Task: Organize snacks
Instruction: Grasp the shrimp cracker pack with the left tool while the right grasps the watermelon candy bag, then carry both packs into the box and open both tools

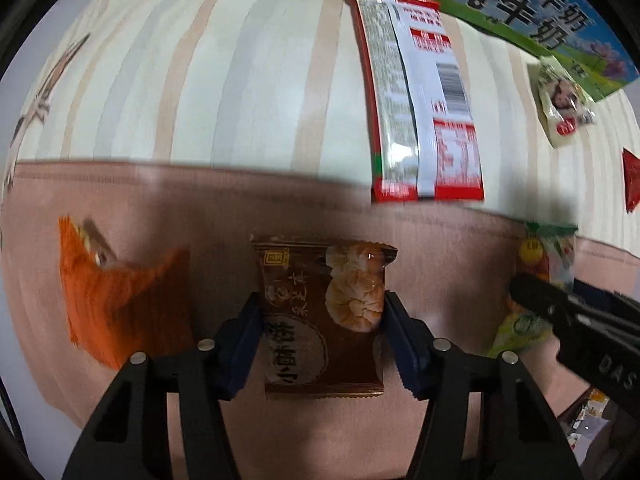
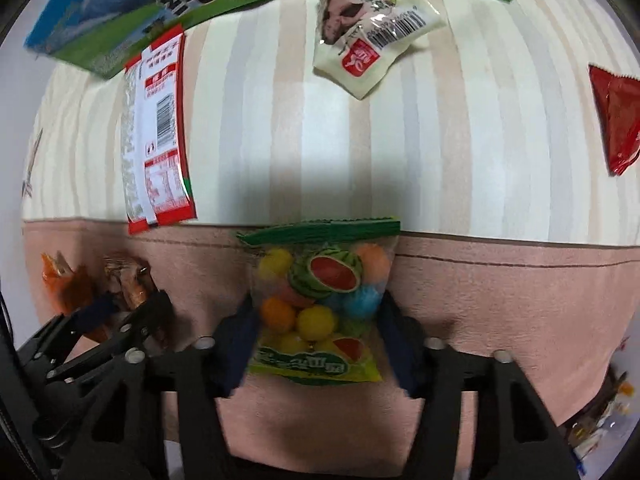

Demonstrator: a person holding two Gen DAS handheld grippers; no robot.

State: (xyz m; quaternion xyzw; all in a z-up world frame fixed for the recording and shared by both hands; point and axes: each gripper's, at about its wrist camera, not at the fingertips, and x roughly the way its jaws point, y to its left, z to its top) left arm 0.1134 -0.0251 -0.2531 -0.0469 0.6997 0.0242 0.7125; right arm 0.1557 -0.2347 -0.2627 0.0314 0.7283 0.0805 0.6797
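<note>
My left gripper is shut on a brown pastry packet, its blue pads pressing both side edges over the pink cloth. My right gripper is shut on a clear bag of coloured candy balls with a green top seal. The right gripper shows in the left wrist view with the candy bag. The left gripper shows at the lower left of the right wrist view with the brown packet.
An orange packet lies left on the pink cloth. On the striped surface lie a long red-and-white packet, a white snack packet and a red packet. A green-and-blue milk carton box stands at the back.
</note>
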